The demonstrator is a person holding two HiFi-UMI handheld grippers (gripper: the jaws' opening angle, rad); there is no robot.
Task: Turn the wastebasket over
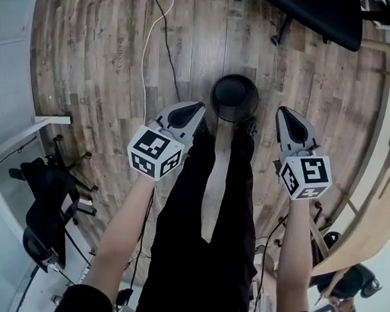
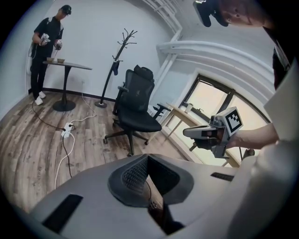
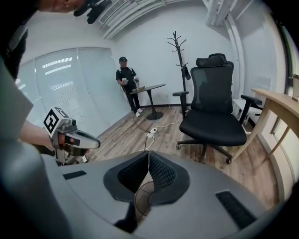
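since both sets of jaws are pinched shut on nothing, left gripper [image 1: 195,111] and right gripper [image 1: 285,116] must open first. wastebasket [image 1: 234,98] sits on the floor [image 1: 102,59] between them. looks light, rigid, slick-walled; grab opposite rim edges.

The round black plastic wastebasket [image 1: 233,98] sits on the wood-plank floor [image 1: 102,59], just ahead of the person's shoes [image 1: 251,128]. It lies between the left gripper [image 1: 197,112] and the right gripper [image 1: 284,115], which hang apart from it, one on either side. A thin white cable [image 1: 147,55] runs along the floor to its left. A black office chair [image 1: 318,14] stands beyond it to the right. A curved wooden counter [image 1: 377,218] lines the right edge.
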